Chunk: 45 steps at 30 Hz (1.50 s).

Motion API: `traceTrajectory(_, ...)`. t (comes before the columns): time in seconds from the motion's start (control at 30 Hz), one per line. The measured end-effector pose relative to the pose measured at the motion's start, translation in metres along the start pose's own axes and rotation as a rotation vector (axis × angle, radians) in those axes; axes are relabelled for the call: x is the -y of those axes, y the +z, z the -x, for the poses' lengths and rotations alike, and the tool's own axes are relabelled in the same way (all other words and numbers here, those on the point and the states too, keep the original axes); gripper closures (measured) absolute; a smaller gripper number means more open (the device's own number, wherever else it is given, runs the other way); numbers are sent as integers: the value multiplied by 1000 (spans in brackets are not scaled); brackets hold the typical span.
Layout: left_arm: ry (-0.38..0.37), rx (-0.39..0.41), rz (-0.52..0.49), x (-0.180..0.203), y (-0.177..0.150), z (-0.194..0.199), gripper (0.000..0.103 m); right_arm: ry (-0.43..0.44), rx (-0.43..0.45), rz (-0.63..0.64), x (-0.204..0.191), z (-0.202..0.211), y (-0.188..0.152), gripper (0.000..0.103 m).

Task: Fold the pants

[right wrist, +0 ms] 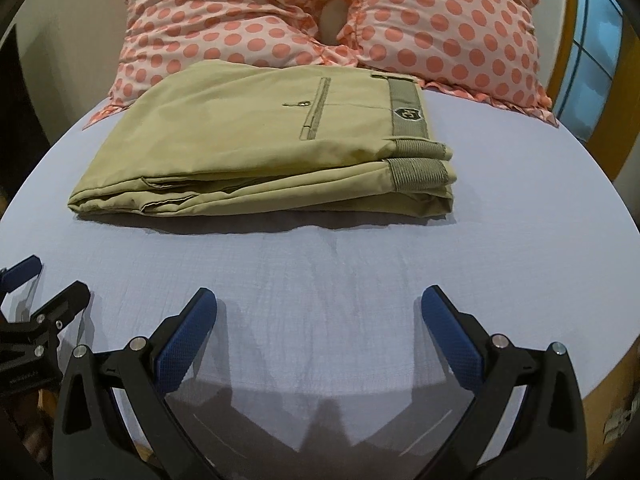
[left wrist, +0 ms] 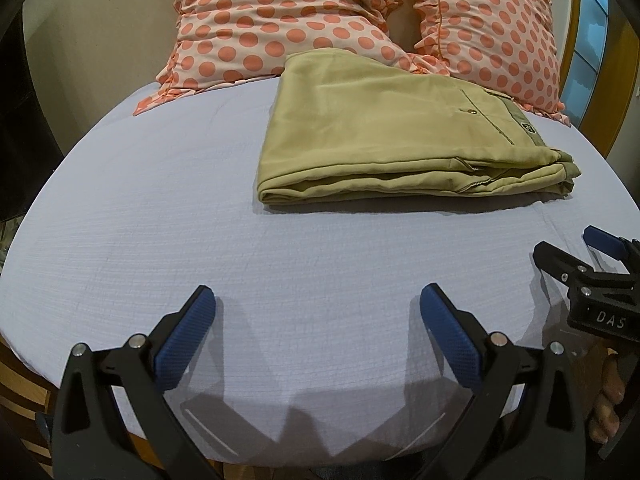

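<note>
pants lay folded on bed by pillows | long axis crosswise, ahead of both tools | left tool, right tool gaped empty | right seemed nearer

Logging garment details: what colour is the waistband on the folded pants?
Olive green waistband, darker than the khaki pants; clearest in the right wrist view.

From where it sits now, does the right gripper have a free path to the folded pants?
Probably yes. The right gripper is open and empty, only bare sheet lies between it and the folded pants, and the left gripper sits off to the side.
</note>
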<state>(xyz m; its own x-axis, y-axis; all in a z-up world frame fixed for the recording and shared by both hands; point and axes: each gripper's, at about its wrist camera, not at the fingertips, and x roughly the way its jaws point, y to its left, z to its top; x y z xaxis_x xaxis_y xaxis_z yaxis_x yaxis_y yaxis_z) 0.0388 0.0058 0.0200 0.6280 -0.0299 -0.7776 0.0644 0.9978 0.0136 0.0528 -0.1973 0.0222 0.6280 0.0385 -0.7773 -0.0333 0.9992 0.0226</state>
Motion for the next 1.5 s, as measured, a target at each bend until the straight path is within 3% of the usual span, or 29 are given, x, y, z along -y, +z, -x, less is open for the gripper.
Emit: traceTrajectory(1.5, 7, -14, 6, -1, 4, -3, 2, 10, 7, 12, 0, -1, 0, 1)
